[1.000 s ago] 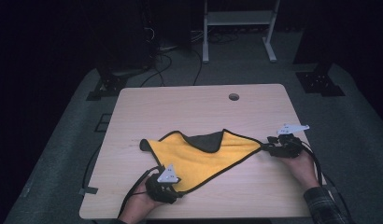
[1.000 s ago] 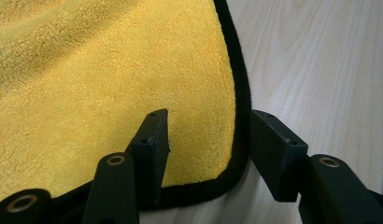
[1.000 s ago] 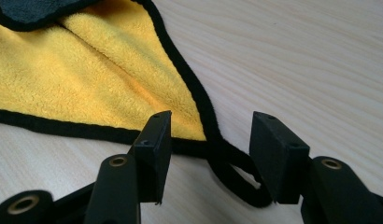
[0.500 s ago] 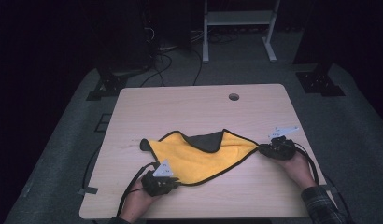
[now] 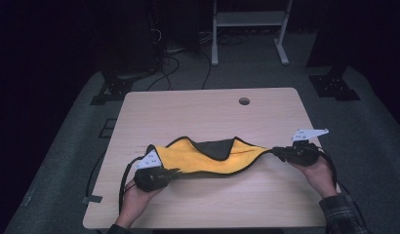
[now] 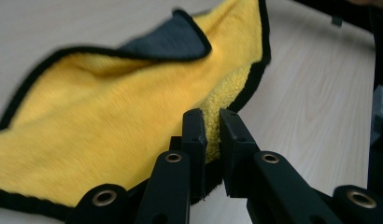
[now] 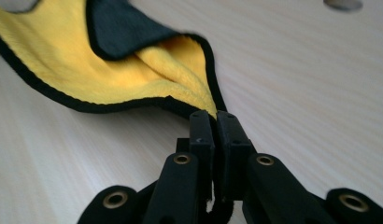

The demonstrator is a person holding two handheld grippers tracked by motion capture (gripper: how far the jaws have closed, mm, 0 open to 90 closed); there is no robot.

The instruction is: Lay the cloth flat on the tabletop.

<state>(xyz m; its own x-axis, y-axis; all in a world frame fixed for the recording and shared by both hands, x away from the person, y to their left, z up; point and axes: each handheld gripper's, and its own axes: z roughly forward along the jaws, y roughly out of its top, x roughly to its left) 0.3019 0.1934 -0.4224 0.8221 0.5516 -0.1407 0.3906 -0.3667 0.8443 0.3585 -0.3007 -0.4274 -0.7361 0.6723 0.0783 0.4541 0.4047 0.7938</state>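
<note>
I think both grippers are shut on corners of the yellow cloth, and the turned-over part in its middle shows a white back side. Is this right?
Not quite. The back side is dark grey, not white, as the high view shows on the cloth. The rest holds: the left gripper and the right gripper are each shut on a corner.

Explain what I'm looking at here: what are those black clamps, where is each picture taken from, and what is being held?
A person at a wooden table holds a hand-held two-jaw clamp in each hand. The wide picture comes from a camera above the table; the close ones come from cameras riding on each clamp. The left gripper is shut on one corner of a yellow cloth with black edging; the right gripper is shut on the opposite corner. Both have just been closing. The cloth hangs stretched between them, sagging toward the table, one flap showing its dark underside.
</note>
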